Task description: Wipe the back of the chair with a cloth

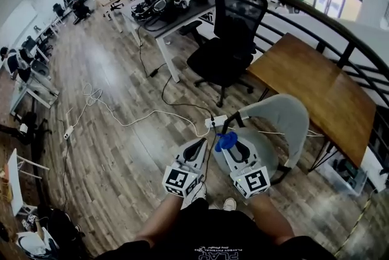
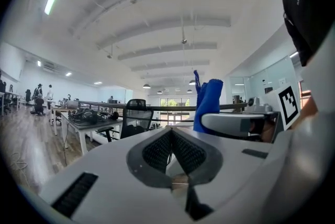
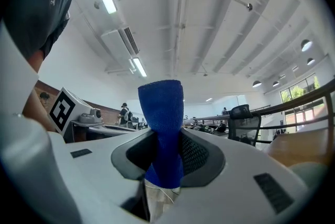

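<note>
Jaws of the right gripper [image 3: 165, 150] are closed on a blue cloth [image 3: 161, 111], which stands up from between them as a bunched roll, free in the air. Jaws of the left gripper [image 2: 171, 136] are pressed together with nothing between them. In the head view, a person holds both grippers low and side by side, tilted upward, each with a cube of square markers at its near end. A grey chair [image 1: 285, 120] with a curved back stands just beyond the right gripper; the cloth shows in front of its seat, apart from the back. To the right of the chair is a brown wooden bench [image 1: 319, 92]. Farther off stands a black office chair [image 1: 234, 31]. White cables [image 1: 121, 116] trail across the wooden floor [image 1: 109, 155].
</note>
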Demonstrator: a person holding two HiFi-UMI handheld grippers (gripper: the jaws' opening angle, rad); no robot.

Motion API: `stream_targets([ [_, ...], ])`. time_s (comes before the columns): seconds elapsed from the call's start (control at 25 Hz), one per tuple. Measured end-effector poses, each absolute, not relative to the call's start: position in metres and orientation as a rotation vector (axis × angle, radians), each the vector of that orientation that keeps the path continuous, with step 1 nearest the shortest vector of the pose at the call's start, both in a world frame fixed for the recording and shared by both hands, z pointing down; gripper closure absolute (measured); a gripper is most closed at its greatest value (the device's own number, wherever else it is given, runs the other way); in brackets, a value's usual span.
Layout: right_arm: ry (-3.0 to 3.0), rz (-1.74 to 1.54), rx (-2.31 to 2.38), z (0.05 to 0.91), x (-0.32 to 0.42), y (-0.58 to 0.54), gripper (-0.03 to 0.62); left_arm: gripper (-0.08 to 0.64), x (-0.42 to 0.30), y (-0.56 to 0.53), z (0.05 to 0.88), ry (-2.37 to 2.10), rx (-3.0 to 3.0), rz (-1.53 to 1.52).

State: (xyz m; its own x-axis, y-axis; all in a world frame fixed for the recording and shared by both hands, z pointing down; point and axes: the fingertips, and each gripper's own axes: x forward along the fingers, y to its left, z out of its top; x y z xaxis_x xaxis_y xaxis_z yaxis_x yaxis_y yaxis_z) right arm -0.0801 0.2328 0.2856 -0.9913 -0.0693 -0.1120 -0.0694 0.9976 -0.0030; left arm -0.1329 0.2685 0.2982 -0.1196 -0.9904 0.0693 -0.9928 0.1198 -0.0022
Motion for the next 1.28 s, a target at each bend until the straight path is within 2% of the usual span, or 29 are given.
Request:
stream_targets([
  [0.56,3.043,0.053,-0.346,0.281,-0.159,0.215,0.472,0.554,-0.216,0.239,0.283,-2.146,2.296,-0.013],
  [1.28,3.014,-0.014,-0.723,0.292,-0.140,0.153,0.472,0.554,-0.210,0.176,0.298,-1.878,2.444,-0.078],
])
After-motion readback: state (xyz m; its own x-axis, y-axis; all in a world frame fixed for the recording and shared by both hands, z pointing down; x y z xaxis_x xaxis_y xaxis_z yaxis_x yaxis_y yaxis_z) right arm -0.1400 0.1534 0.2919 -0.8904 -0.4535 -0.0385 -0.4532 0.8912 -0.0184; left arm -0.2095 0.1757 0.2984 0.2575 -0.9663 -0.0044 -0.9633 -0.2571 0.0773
